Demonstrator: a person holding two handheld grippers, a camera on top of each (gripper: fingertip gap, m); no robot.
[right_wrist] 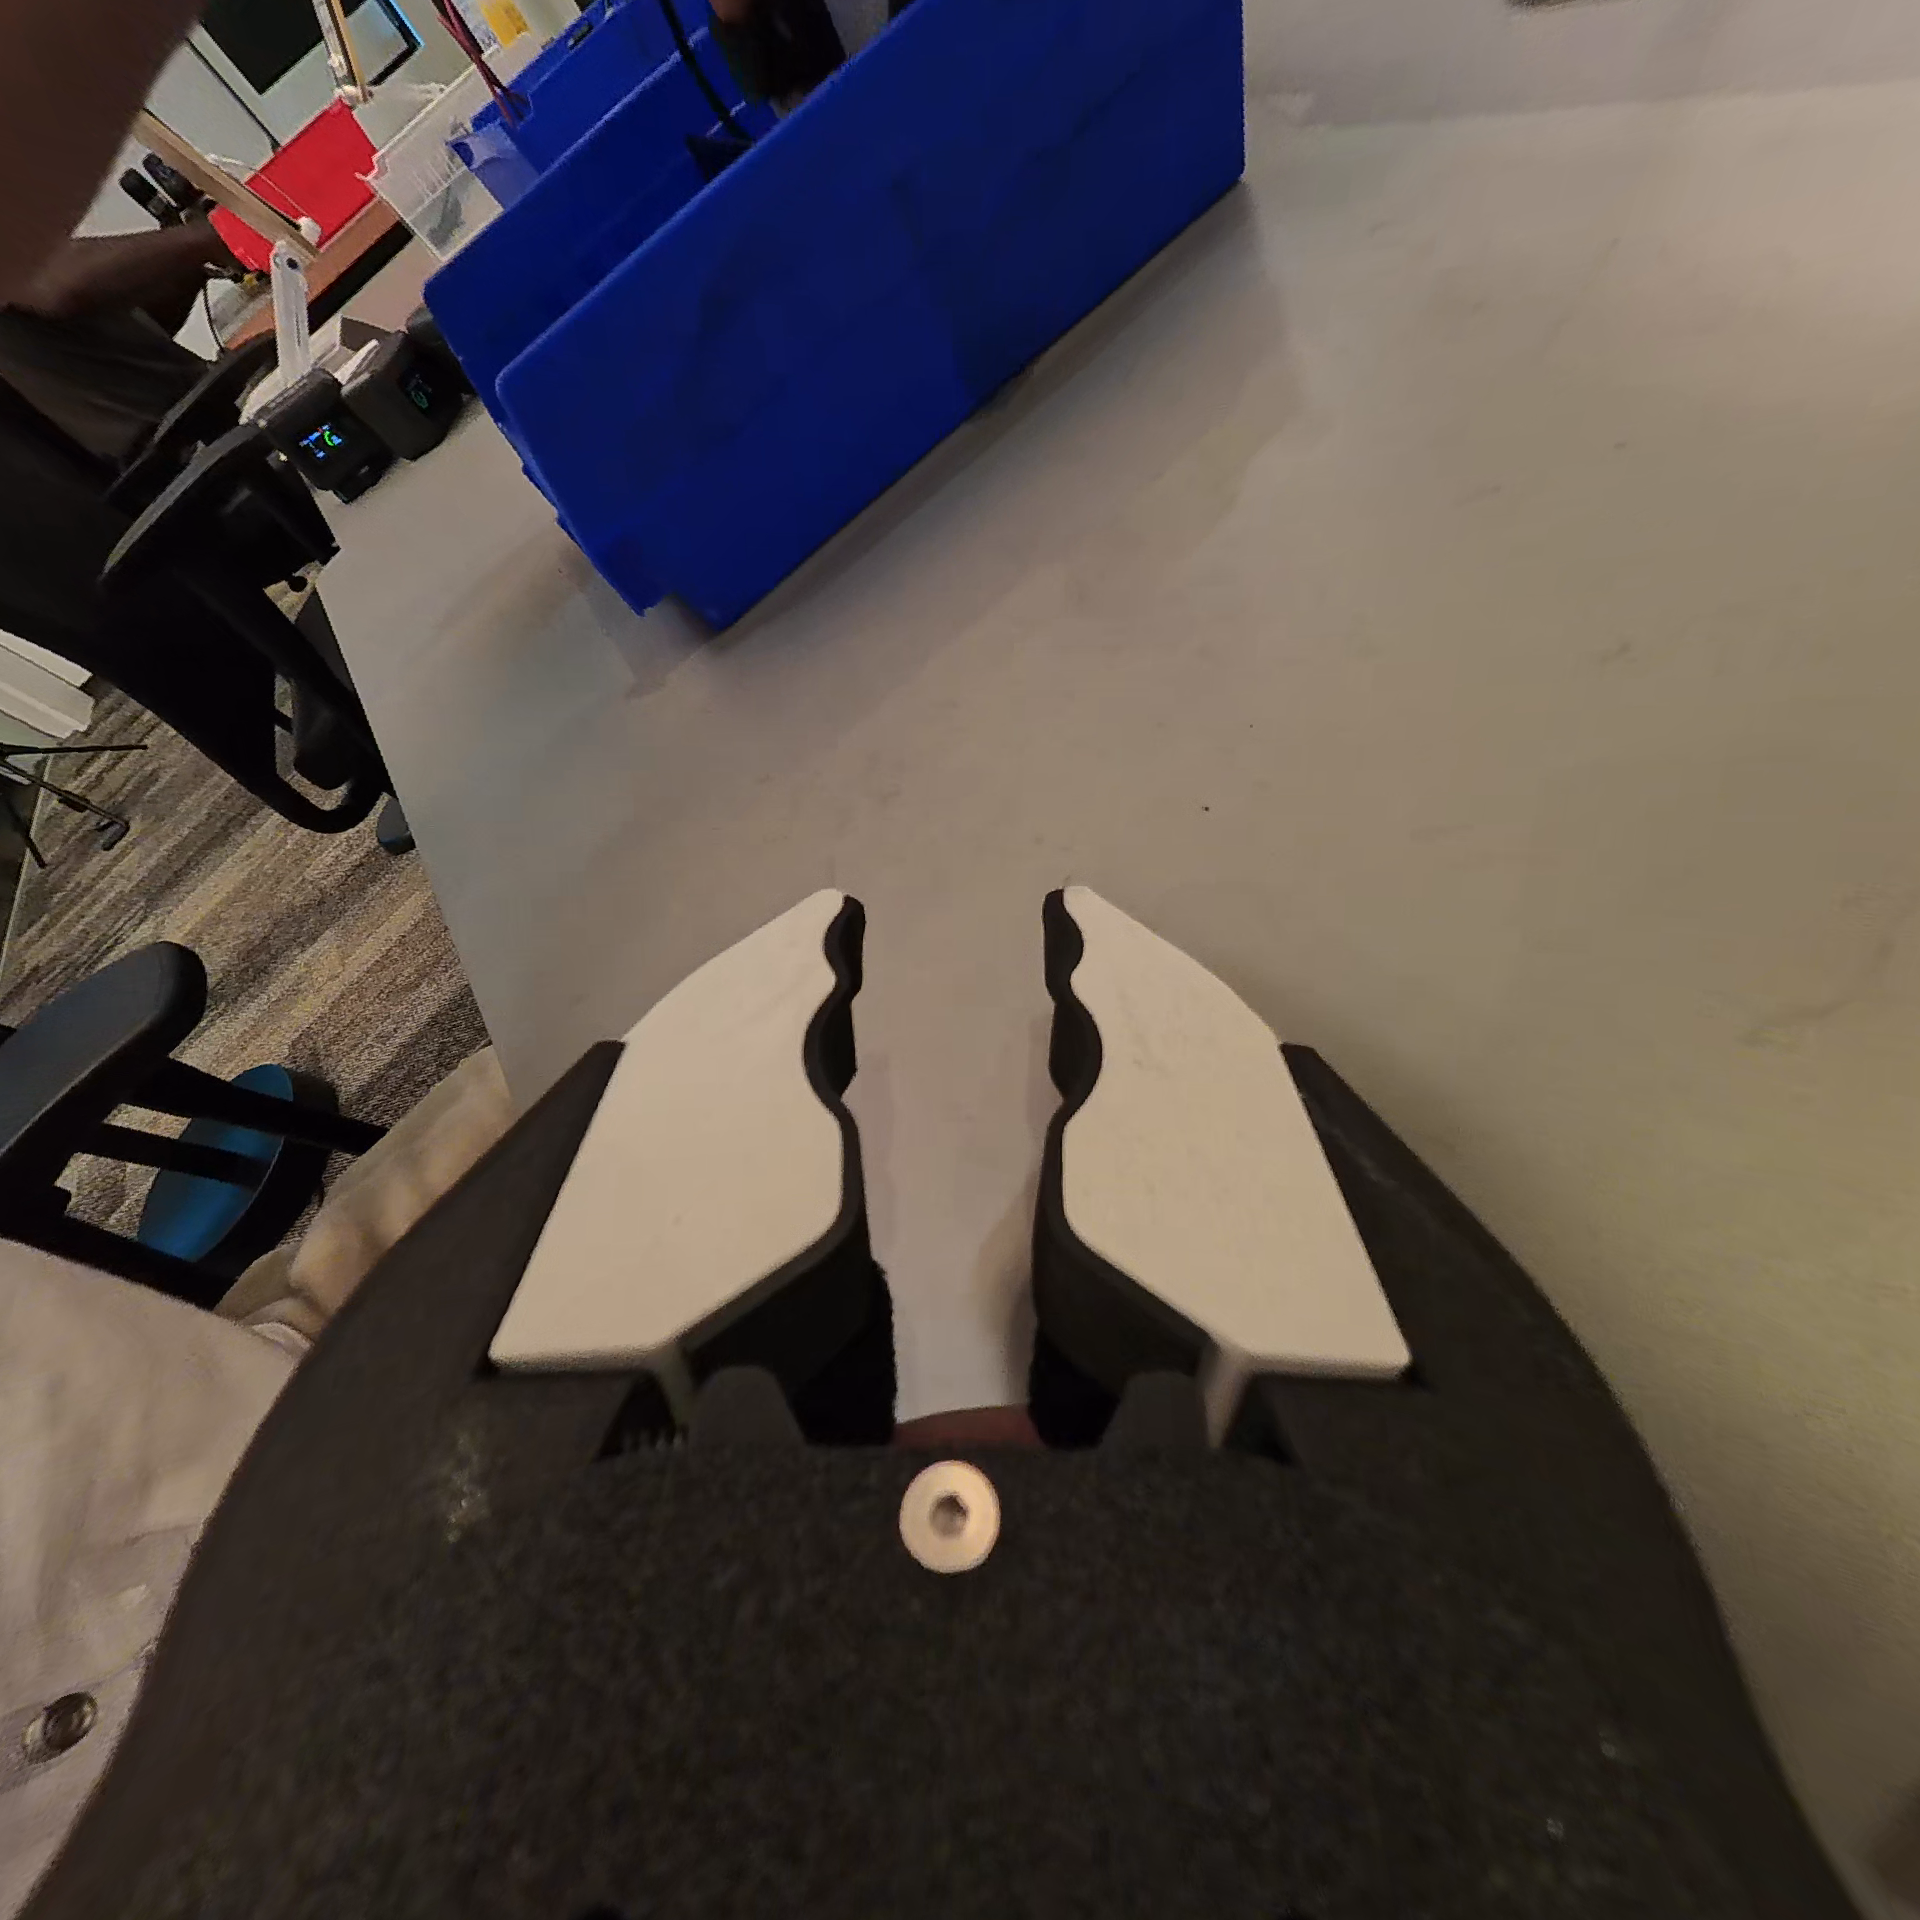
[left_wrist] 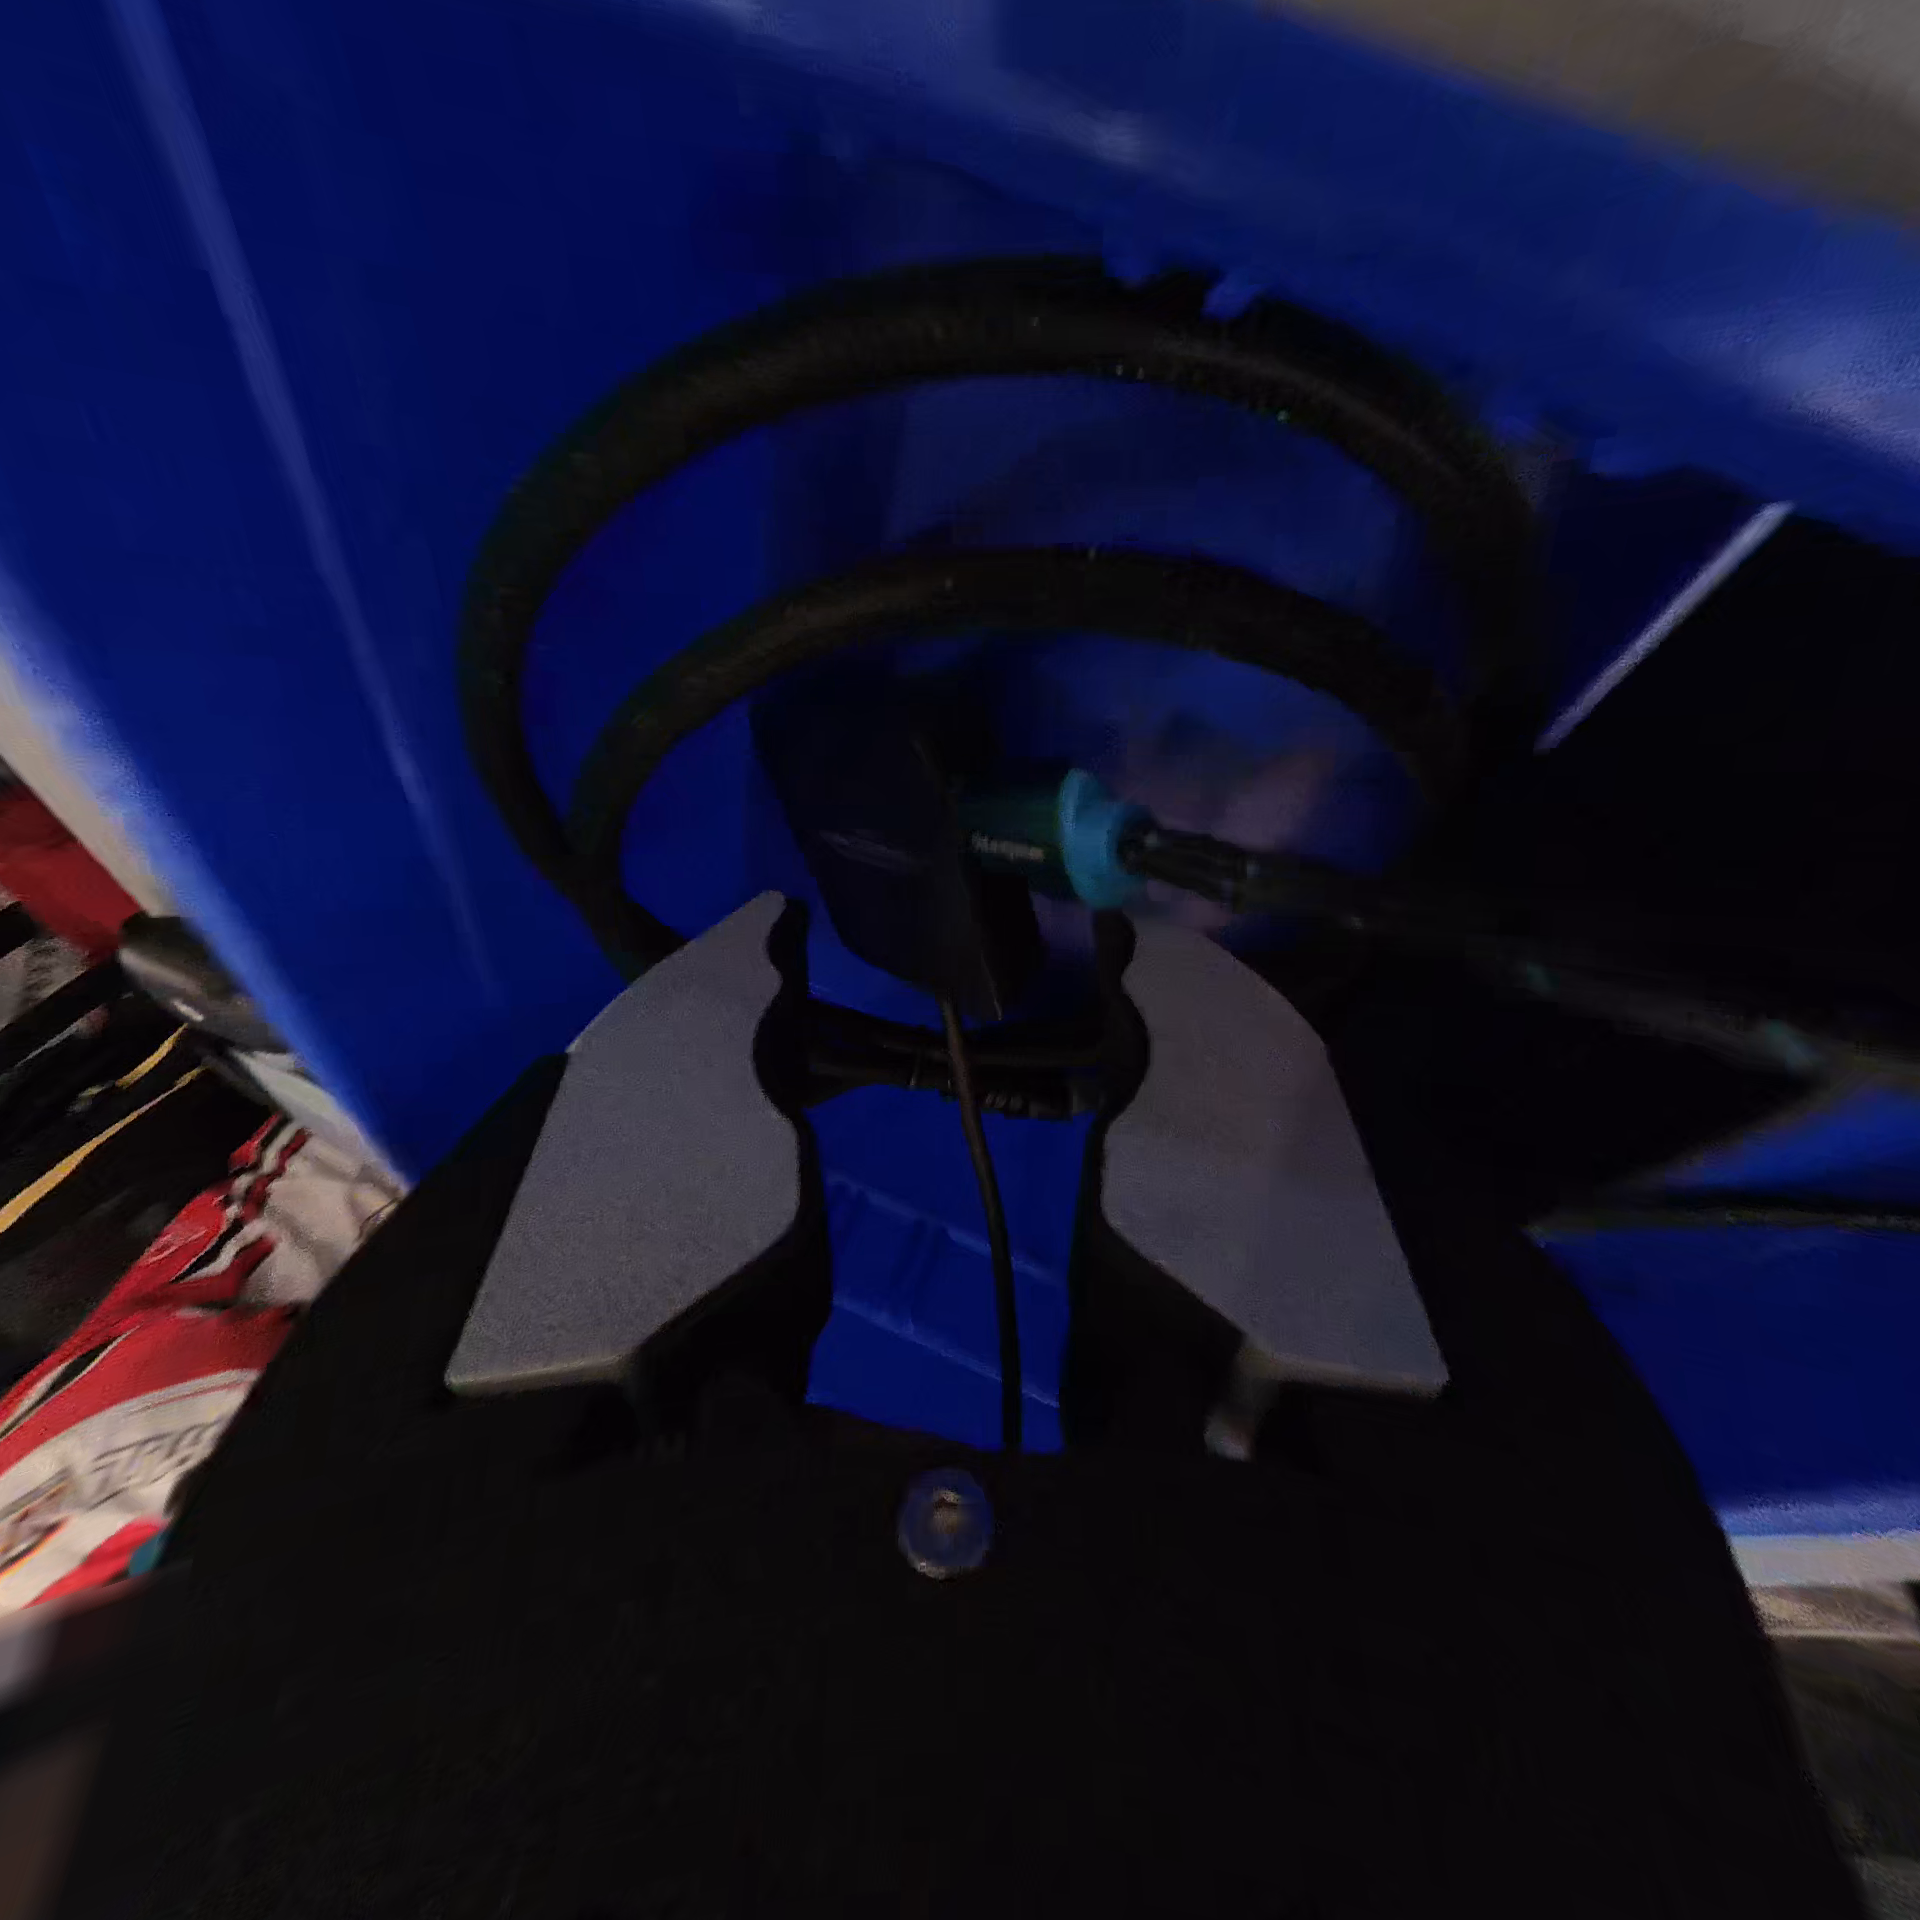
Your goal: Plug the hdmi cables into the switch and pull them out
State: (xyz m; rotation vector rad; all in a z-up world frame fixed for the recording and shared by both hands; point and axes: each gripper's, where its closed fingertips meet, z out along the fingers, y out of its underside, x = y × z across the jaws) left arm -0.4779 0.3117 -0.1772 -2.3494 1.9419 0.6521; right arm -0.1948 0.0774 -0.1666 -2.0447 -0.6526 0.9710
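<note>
1. Left gripper (left_wrist: 951,1023) clamps a black braided HDMI cable (left_wrist: 997,343) inside a blue plastic bin (left_wrist: 312,520).
2. Right gripper (right_wrist: 954,977) hangs parted, empty, over a pale grey tabletop (right_wrist: 1455,727); blue plastic bins (right_wrist: 831,343) stand well beyond, office chairs (right_wrist: 208,623) alongside.

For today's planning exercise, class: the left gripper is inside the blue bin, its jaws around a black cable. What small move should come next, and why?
Probably lift the black cable clear of the blue bin: the left gripper already grips it, while the right gripper waits open over the bare table.
</note>
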